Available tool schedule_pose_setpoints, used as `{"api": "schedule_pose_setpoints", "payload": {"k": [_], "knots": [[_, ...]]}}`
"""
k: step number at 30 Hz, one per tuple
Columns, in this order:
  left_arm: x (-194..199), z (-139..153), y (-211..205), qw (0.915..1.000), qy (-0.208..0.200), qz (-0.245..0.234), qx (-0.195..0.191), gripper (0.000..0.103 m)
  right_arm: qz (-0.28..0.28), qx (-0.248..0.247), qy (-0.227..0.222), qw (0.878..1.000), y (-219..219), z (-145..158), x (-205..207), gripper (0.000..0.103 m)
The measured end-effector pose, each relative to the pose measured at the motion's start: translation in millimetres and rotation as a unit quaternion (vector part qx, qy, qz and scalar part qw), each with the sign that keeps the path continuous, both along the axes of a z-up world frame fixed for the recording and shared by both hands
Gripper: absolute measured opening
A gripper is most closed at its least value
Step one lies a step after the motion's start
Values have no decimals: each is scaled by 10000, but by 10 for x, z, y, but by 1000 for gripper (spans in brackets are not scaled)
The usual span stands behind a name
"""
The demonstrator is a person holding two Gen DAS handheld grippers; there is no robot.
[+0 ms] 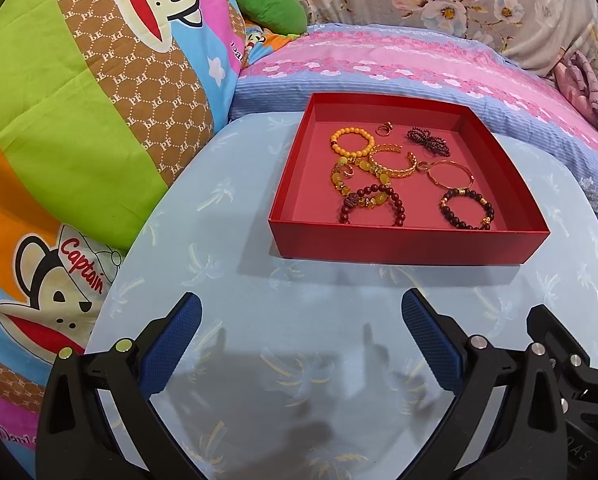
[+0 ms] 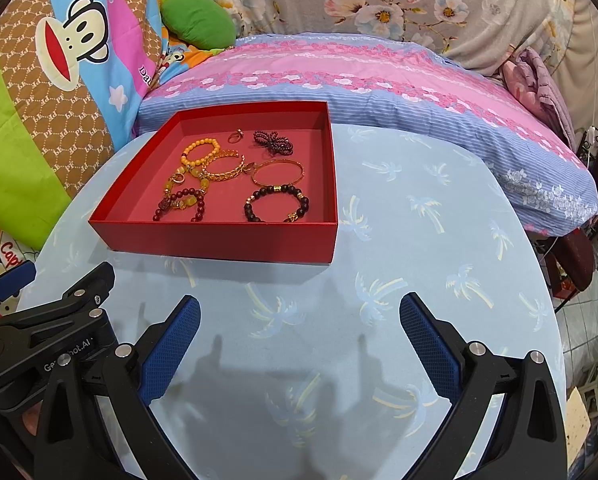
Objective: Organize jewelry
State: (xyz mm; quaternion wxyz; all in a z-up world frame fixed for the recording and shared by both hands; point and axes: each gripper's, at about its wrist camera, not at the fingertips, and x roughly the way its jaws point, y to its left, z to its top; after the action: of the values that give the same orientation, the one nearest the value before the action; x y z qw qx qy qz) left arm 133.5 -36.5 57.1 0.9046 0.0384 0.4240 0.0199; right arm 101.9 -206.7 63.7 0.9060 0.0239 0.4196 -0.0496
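A shallow red box [image 1: 403, 246] [image 2: 219, 240] sits on a light blue table and holds several bracelets and rings. Among them are a yellow bead bracelet [image 1: 351, 141] [image 2: 200, 150], a gold cuff [image 1: 391, 159] [image 2: 224, 167], a thin gold bangle [image 1: 451, 174] [image 2: 277, 173], a dark bead bracelet [image 1: 466, 209] [image 2: 276, 203], a red bead bracelet [image 1: 373, 205] [image 2: 179, 205], a dark beaded bow [image 1: 427, 141] [image 2: 274, 142] and a small ring [image 1: 383, 129] [image 2: 236, 135]. My left gripper [image 1: 301, 320] is open and empty, just short of the box. My right gripper [image 2: 299, 320] is open and empty beside it.
The round table [image 1: 227, 208] [image 2: 439, 216] has a palm-print cover. A cartoon monkey quilt [image 1: 79, 100] lies to the left, a pink and blue pillow [image 2: 379, 80] behind the box, and a green cushion [image 2: 199, 24] farther back. The floor shows past the table's right edge.
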Motion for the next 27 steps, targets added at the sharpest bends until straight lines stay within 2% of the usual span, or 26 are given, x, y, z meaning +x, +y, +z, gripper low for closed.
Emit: {"api": "schedule_pose_setpoints", "payload": {"k": [23,27], "knots": [[-9,-3,26,10000,3,-9,10,96,-10,18,16,10000,-14,-18,-9,96],[-16,-18,45,9999,38,52,-83,96,-19,23,12,10000,-27,-27,-25,96]]}}
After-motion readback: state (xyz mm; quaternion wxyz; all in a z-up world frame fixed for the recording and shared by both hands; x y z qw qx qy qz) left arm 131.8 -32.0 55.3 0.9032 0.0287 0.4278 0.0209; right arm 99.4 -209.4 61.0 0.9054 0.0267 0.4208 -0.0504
